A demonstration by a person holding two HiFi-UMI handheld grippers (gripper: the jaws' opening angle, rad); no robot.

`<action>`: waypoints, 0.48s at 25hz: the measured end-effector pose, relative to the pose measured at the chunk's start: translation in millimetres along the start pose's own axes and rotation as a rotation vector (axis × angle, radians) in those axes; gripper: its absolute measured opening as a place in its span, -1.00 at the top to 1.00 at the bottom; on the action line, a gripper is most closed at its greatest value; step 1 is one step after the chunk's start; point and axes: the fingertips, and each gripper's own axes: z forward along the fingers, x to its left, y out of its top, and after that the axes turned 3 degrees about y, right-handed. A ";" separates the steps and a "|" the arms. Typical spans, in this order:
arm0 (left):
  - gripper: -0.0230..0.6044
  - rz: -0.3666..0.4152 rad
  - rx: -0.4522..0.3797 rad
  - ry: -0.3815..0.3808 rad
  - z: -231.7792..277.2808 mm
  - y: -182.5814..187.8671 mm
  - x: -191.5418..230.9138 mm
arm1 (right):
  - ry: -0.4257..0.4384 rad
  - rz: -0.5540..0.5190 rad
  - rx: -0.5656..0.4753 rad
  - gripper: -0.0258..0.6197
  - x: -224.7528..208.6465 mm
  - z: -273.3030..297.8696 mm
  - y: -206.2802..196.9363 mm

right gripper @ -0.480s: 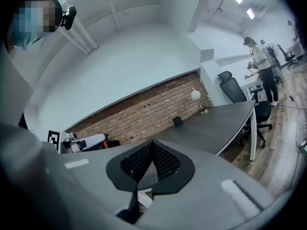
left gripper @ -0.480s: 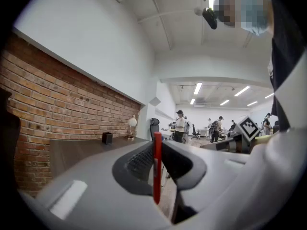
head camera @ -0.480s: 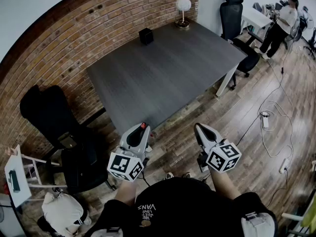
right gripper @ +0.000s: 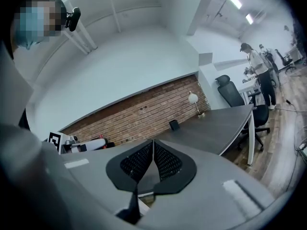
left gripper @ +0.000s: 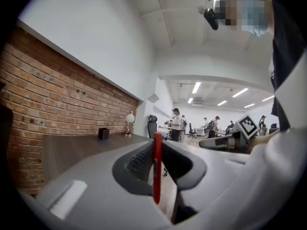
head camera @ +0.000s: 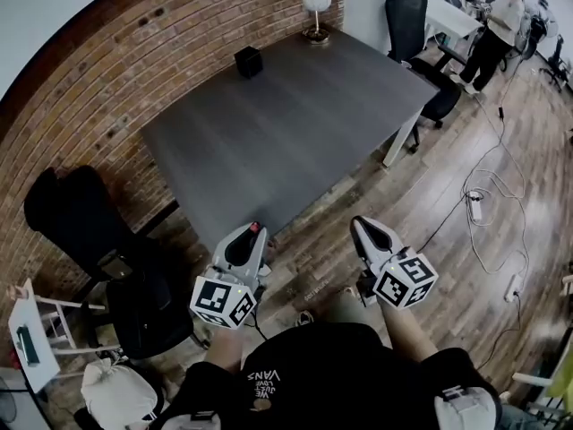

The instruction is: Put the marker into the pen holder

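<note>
A red marker (left gripper: 157, 166) stands upright between the pads of my left gripper (left gripper: 158, 159), which is shut on it; its red tip (head camera: 254, 227) shows in the head view just off the near edge of the grey table (head camera: 295, 124). The black pen holder (head camera: 248, 62) stands at the table's far side by the brick wall, also small in the left gripper view (left gripper: 103, 133) and the right gripper view (right gripper: 173, 125). My right gripper (right gripper: 152, 150) is shut with nothing in it, held over the wooden floor to the right (head camera: 364, 231).
A lamp with a white globe (head camera: 315, 7) stands on the table's far corner. Black office chairs sit at the left (head camera: 81, 222) and at the far right (head camera: 407, 16). A person (head camera: 497, 25) stands at a distant desk. Cables and a power strip (head camera: 474, 206) lie on the floor.
The view has shifted a little: table, holder and lamp now sit slightly further left and higher. Both grippers keep their places, the left still holding the marker.
</note>
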 end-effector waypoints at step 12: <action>0.60 -0.015 -0.024 0.115 106.3 11.0 6.0 | 0.082 -0.012 0.055 0.92 -96.8 53.9 41.3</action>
